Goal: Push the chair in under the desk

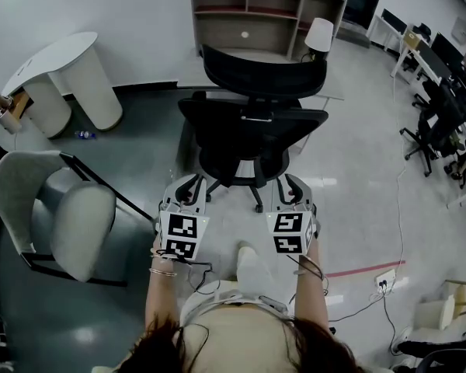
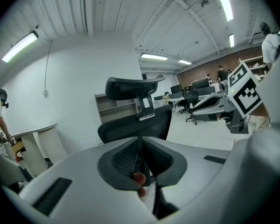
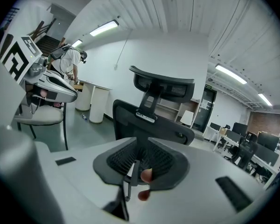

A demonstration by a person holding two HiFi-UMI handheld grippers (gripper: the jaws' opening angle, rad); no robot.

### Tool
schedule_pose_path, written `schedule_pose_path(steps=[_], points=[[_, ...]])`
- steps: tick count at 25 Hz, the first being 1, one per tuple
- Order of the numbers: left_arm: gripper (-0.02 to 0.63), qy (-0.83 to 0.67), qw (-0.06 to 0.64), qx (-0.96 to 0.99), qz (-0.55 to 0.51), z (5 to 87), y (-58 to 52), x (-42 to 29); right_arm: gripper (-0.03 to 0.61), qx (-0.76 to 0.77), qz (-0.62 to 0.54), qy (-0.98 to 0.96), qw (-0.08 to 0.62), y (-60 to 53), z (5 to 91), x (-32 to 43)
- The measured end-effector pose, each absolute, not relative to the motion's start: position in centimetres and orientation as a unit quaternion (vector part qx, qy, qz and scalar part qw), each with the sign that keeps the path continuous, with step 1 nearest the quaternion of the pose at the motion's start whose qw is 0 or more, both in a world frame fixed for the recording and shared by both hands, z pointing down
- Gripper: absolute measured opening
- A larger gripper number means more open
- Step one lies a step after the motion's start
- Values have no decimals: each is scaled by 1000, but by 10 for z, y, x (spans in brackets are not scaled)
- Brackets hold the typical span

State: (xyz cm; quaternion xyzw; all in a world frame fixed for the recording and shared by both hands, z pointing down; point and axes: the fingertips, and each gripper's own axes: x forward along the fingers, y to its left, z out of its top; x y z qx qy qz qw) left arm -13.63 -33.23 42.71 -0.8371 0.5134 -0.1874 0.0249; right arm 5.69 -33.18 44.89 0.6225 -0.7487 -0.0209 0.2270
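1. Directly ahead, the black mesh office chair with a headrest [image 1: 252, 127] stands just before the light grey desk [image 1: 193, 74], its back toward the person.
2. The left gripper [image 1: 188, 186] hangs short of the chair, apart from it, its jaws pressed together on nothing.
3. The right gripper [image 1: 291, 186], beside the left one, is likewise closed and empty.

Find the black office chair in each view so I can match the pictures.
Head view: black office chair, upper centre, its back toward the person.
Left gripper view: dead centre, headrest on top.
Right gripper view: centre, headrest leaning right.
Shared landmark: the shelf unit behind the chair.
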Motion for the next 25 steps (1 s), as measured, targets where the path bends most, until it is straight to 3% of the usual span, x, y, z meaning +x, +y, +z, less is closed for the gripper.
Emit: schedule_pose_path(steps=[25], points=[[23,529,18,-833,-164,423,-287,-137,35,633,-28,-749,193,-287,441,48]])
